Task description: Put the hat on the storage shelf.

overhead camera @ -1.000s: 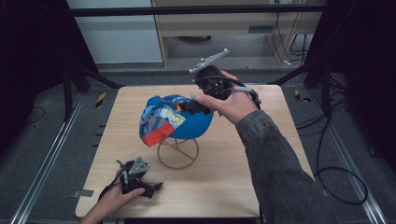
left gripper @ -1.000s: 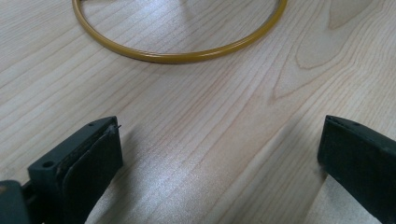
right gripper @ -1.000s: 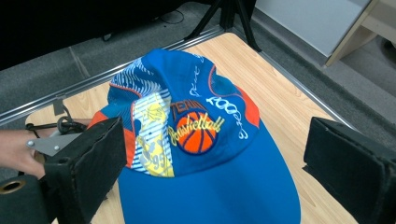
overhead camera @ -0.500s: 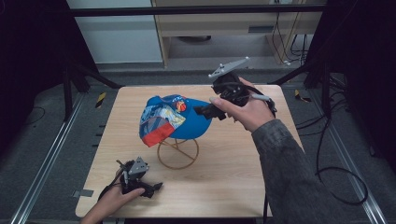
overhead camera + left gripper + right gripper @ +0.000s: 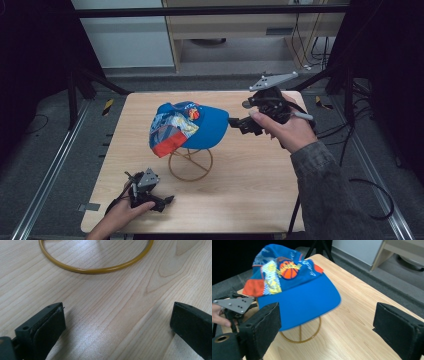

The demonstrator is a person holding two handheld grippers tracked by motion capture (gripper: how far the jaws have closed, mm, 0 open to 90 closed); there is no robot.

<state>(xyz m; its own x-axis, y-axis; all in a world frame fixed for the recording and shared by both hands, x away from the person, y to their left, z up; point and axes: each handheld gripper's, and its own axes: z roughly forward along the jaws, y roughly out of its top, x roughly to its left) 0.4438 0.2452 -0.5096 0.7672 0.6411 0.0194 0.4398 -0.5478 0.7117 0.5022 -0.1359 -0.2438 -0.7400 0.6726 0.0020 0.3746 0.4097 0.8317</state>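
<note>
Two tools are in use over a light wooden worktop point(image 5: 260, 200). Near the middle of the high view a blue cap point(image 5: 187, 126) sits on a thin golden wire stand point(image 5: 190, 164), whose round base ring lies flat on the wood. The cap has a colourful printed panel with a basketball picture, and its blue brim points to the right of the frame.

At the right of centre in the high view, the right tool point(image 5: 236, 123) is held in the air by the person's right hand point(image 5: 287, 129), with the grey plate on top of it. Its tips are just beside the edge of the brim; I cannot tell if they touch it. In the right gripper view its two black jaws stand wide apart with nothing between them, and the brim is in front of them, nearer to the jaw at the left of the frame.

At the lower left of the high view, the left tool point(image 5: 167, 201) rests low on the worktop in the left hand point(image 5: 120, 214). In the left gripper view its jaws are also wide apart and empty, and part of the golden ring is at the top of the frame.
</note>
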